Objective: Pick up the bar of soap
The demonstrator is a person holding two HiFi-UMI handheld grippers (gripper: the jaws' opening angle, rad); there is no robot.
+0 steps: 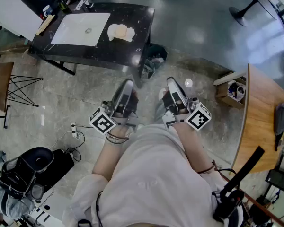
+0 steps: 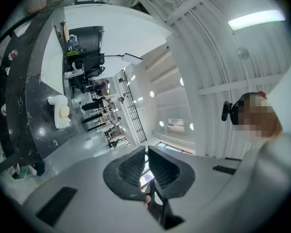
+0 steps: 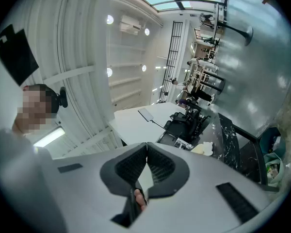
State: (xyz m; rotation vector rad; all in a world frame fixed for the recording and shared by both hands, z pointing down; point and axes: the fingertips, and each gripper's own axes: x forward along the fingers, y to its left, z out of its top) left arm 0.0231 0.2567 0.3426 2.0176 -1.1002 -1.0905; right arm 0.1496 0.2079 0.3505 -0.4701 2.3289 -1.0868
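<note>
- soap (image 1: 117,31) sits on a dish (image 1: 129,34) on the black counter (image 1: 132,13), right of the sink (image 1: 71,30), well away from both grippers
- L gripper (image 1: 127,84): jaws closed, empty
- R gripper (image 1: 172,82): same, closed w/ nothing in it

Grippers: 2, i.e. left gripper (image 1: 127,85) + right gripper (image 1: 173,82). Fingers (image 2: 128,169): 2 per gripper, 4 total. Marker cubes (image 1: 103,122): 2, one ea.

Benches: 2, i.e. 1 black marble bench (image 1: 137,20), 1 wooden bench (image 1: 258,126).

On marble bench: 1 sink (image 1: 80,30), 1 tap (image 1: 83,1), 1 soap dish (image 2: 56,101), 1 bar of soap (image 2: 63,111).

On floor: 1 bin (image 1: 154,60), 1 wooden box (image 1: 227,92), 1 power strip (image 1: 75,129), 1 pedestal base (image 1: 240,14).

Side table (image 1: 0,82) at left edge: 1.

Strip light (image 2: 256,19) overhead: 1.

Bkgd people in left gripper view: too small to count.
</note>
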